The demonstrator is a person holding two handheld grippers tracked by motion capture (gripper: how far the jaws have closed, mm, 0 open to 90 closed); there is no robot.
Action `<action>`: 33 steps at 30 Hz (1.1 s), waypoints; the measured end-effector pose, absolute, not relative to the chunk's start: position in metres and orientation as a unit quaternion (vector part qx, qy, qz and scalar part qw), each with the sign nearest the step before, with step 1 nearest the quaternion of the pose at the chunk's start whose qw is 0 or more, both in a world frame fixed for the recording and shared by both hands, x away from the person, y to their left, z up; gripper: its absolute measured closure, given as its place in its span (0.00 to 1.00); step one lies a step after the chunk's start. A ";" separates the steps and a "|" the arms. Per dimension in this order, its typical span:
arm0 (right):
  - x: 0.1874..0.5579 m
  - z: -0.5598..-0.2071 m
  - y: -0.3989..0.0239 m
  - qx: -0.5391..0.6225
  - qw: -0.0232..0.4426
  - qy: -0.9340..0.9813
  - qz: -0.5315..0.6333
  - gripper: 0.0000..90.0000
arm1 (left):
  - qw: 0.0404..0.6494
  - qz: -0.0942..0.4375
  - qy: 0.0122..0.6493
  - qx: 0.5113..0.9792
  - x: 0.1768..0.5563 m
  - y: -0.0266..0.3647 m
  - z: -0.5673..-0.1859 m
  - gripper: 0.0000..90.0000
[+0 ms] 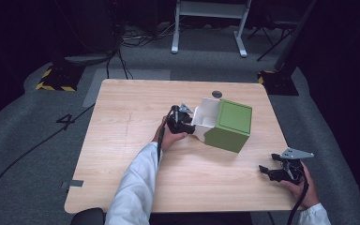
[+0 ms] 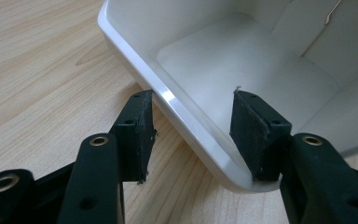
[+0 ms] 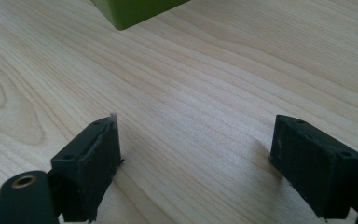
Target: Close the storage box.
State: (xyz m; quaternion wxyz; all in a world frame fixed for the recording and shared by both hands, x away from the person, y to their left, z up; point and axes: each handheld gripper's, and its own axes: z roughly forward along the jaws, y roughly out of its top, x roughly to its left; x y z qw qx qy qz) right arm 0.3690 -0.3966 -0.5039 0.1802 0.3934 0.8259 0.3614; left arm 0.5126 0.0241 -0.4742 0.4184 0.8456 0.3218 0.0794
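- White inner drawer sticks halfway out of its green box mid-desk; the left gripper straddles the drawer's rim, jaws clenched on it.
- Right gripper rests apart, jaws released.
- Step: sliding the drawer. Next calls for a straight pull or push, with the box steadied.

My table is a pale wood top with a plain grain, standing on grey carpet. A round grommet sits near its far edge. Right of the middle lies a green box on its side, its white inside open toward my left. It rests straight on the wood. In my right gripper view the box's green corner meets bare boards. The rest of the top is bare wood.
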 end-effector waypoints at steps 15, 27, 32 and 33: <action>0.369 -0.504 -0.397 0.393 0.180 0.826 0.361 0.18 | 0.416 0.075 0.302 0.854 0.511 -0.007 -0.468 0.55; 0.369 -0.504 -0.397 0.394 0.180 0.826 0.361 0.18 | 0.422 0.070 0.300 0.852 0.507 -0.021 -0.469 0.53; 0.369 -0.504 -0.397 0.394 0.180 0.826 0.361 0.18 | 0.423 0.073 0.298 0.853 0.507 -0.022 -0.469 0.51; 0.369 -0.504 -0.397 0.393 0.180 0.826 0.361 0.18 | 0.418 0.084 0.297 0.854 0.506 -0.021 -0.467 0.48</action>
